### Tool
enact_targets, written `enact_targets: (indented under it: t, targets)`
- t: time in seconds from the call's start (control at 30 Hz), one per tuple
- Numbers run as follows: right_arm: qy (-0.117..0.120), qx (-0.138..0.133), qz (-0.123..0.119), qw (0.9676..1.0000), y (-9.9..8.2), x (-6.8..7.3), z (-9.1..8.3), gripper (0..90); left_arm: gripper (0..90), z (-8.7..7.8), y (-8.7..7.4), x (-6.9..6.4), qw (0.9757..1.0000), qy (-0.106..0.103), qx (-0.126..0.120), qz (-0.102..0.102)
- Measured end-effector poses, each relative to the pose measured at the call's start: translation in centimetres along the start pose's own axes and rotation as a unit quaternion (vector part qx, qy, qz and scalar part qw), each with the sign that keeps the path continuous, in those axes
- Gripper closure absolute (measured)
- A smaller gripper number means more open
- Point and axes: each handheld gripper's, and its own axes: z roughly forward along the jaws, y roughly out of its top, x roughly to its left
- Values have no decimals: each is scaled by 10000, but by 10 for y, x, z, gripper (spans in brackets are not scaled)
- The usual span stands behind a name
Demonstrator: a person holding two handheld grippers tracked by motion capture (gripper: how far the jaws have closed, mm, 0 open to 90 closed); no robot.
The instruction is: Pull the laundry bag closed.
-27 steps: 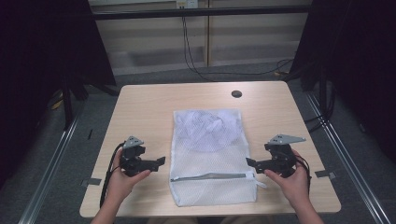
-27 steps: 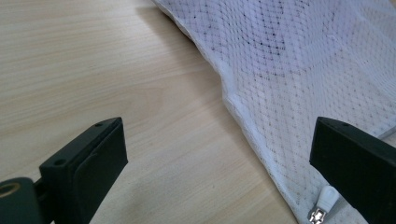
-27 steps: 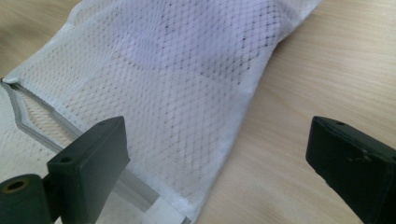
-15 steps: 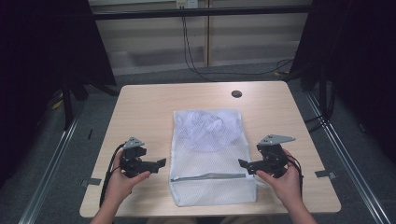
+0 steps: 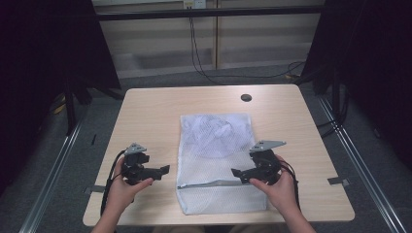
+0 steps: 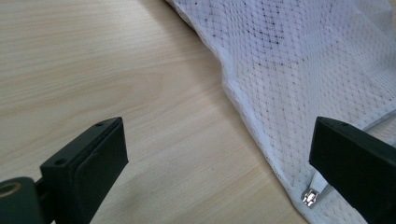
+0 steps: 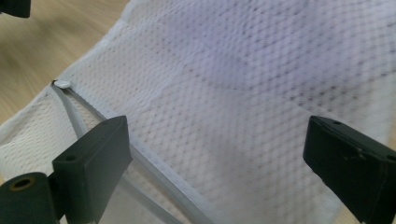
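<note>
I am holding both tongs wide apart and empty, the left tongs (image 5: 163,170) beside and the right tongs (image 5: 236,173) over the mesh bag (image 5: 218,160) lying flat mid-worktop (image 5: 145,111), seemingly flanking its zipper (image 5: 209,184).

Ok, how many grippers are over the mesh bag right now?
1. The right gripper sits over the mesh bag, above its zipper, jaws open. The left gripper is over bare table beside the bag's edge, jaws also open.
</note>
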Motion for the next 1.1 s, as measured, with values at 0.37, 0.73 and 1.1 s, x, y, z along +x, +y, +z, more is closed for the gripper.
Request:
enact_targets:
  t: [0.37,0.73,1.1]
  targets:
    - [310,53,-79,9995,14,29,25,90,43,-4,-1,3,10000,23,12,27]
    - [529,141,-28,9985,22,47,42,117,43,-6,-2,5,10000,18,1,-36]
    - [672,205,74,9975,25,56,50,140,43,-7,-2,4,10000,14,68,45]
